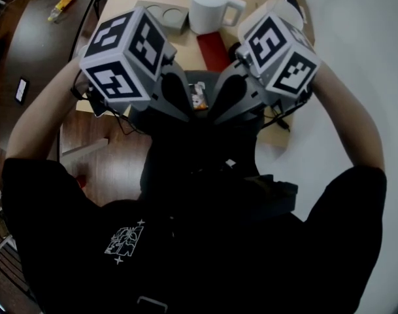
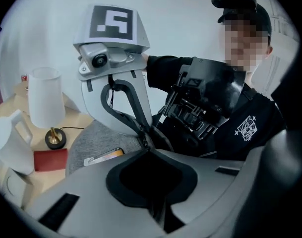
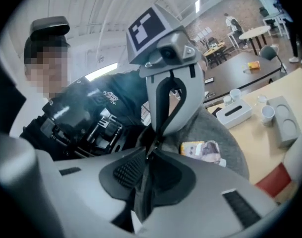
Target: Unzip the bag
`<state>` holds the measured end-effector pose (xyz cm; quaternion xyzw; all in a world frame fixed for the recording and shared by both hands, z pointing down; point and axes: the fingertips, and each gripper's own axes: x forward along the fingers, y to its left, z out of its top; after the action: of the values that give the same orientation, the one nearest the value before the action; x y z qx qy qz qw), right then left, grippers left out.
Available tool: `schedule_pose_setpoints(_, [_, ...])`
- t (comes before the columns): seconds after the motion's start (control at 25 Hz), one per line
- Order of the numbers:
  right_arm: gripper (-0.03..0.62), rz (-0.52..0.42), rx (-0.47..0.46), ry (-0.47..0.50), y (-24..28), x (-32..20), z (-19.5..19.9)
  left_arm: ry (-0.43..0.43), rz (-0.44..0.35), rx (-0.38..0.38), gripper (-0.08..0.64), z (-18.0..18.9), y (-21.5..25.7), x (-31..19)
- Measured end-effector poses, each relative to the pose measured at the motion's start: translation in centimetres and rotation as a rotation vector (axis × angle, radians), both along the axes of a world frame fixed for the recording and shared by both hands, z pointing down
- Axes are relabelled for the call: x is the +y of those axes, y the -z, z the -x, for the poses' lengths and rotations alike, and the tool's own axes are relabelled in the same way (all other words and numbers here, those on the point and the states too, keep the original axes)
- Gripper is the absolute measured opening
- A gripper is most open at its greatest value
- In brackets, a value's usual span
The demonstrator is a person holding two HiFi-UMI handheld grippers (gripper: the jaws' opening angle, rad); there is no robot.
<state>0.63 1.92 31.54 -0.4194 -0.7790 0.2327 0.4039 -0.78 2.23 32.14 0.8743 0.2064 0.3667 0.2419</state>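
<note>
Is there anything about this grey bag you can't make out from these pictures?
1. The zip: head view, buried under the left tool and right tool; both gripper views, too small where the tips meet.
2. The grey bag: mostly covered by the tools.
3. Packet print: too small to read.

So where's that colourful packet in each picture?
Head view: packet at centre, just below the red pad.
Left gripper view: left of centre, against the grey bag.
Right gripper view: right of centre, against the bag.
Shared landmark: the red pad, in all three.
</note>
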Motion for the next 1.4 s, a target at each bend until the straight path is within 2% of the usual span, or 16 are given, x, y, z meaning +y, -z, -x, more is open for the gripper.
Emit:
schedule_pose_setpoints(0.2, [0.066,-0.304,-0.073,-0.069,-0.6,-1.0,0.3,0.058,-0.012,0.019,0.006,0.4,0.0,-1.3])
schedule_pose_setpoints(0.28, [0.037,-0.363,-0.055,-0.114,-0.8,-1.6,0.4,0.089,-0.027,0.020,0.006,0.5,0.1,-1.8])
schedule_pose_setpoints(0.36, [0.027,-0.323,0.052,-0.245,-0.5,-2.8,0.6,0.193,-0.099,-0.019,0.006,0.6,0.5,-2.7])
schedule_pose_setpoints(0.44, [0.018,-0.253,0.163,-0.419,0.3,-4.6,0.7,0.388,-0.187,-0.077,0.008,0.8,1.1,-4.5])
schedule_pose_setpoints(0.48, [0.018,-0.220,0.189,-0.491,0.5,-5.3,0.9,0.468,-0.204,-0.085,0.008,1.0,1.2,-5.2])
schedule_pose_setpoints(0.52, [0.018,-0.183,0.194,-0.553,0.6,-5.7,0.9,0.526,-0.194,-0.073,0.008,1.2,1.2,-5.6])
schedule_pose_setpoints(0.64, [0.018,-0.055,0.144,-0.707,0.8,-6.3,1.0,0.643,-0.088,0.024,0.009,2.0,1.4,-5.9])
schedule_pose_setpoints(0.8, [0.017,0.078,0.048,-0.844,0.8,-7.0,0.2,0.735,0.017,0.108,0.009,2.6,1.6,-6.4])
schedule_pose_setpoints(0.96, [0.017,0.125,0.034,-0.904,0.7,-8.1,-1.9,0.806,0.089,0.146,0.009,3.7,2.1,-7.0])
schedule_pose_setpoints(1.08, [0.017,0.124,0.040,-0.955,0.0,-9.3,-3.7,0.889,0.160,0.214,0.007,4.6,2.8,-7.8])
schedule_pose_setpoints(1.24, [0.017,0.094,0.049,-1.057,-1.4,-11.2,-6.8,0.964,0.162,0.268,0.005,6.2,2.9,-8.2])
schedule_pose_setpoints(1.4, [0.016,0.099,0.050,-1.119,-2.5,-12.2,-9.4,0.982,0.080,0.237,0.005,6.6,2.8,-8.3])
